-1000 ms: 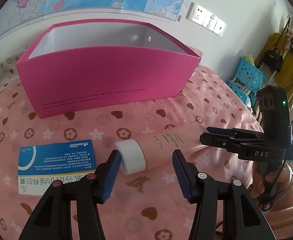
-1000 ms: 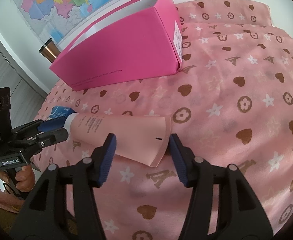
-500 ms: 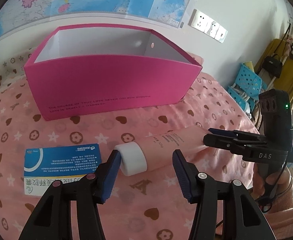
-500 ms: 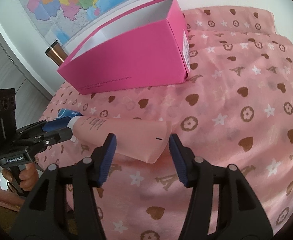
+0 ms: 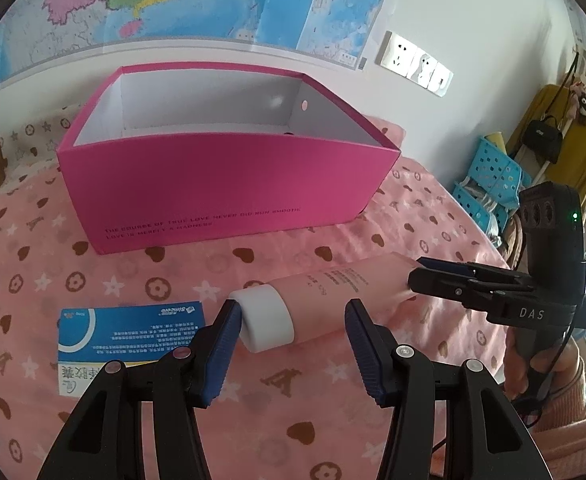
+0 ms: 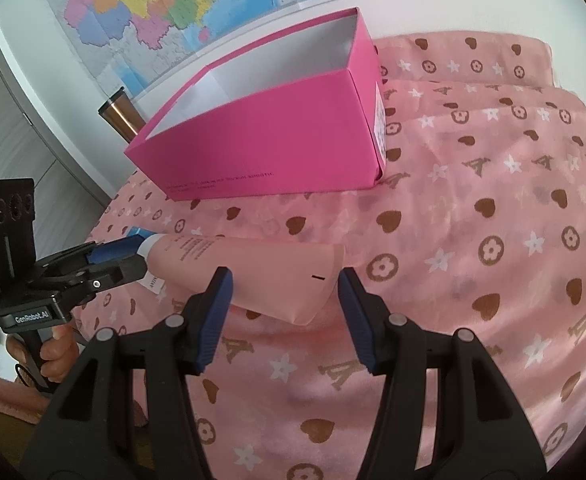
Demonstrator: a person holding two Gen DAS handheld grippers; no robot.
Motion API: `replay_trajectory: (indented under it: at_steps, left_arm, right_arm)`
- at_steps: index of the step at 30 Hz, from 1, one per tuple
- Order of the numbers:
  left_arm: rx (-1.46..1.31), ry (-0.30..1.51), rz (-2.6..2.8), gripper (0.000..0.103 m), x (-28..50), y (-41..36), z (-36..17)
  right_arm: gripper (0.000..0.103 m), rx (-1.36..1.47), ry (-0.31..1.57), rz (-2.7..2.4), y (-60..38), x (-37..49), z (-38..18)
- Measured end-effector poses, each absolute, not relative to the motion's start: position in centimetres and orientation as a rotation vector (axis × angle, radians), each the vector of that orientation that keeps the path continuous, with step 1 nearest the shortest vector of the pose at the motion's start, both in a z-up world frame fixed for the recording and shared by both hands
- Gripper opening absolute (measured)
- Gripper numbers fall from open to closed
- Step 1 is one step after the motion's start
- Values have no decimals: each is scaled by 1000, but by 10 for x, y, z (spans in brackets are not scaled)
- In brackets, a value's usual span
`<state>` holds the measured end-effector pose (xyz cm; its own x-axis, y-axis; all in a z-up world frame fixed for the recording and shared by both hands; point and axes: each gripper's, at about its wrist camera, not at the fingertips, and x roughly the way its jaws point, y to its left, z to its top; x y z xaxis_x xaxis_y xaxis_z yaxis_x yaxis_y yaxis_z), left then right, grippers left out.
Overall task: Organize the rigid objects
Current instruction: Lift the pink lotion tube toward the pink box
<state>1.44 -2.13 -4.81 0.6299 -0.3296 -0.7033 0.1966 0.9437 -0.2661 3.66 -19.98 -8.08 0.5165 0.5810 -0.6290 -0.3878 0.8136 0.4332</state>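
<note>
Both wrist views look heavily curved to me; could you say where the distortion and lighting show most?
Left wrist view: wall edge behind the pink box bows, dark vignette at the corners. Right wrist view: same bending, even daylight, soft shadow under the pink tube.

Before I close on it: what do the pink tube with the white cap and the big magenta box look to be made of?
The pink squeeze tube looks like soft matte plastic: its tail is crimped flat. Its round white cap seems smooth, harder plastic. The magenta open box looks like stiff matte cardboard, with sharp folded edges and thin white-lined walls.
</note>
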Motion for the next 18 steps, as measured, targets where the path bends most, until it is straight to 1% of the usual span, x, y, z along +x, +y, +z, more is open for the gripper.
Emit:
replay_trajectory:
  at_steps: [18]
  left_arm:
    - [-146,775,-298,54,19,-24,-27]
  right_arm:
    - [58,226,772,594,-201,41,-55]
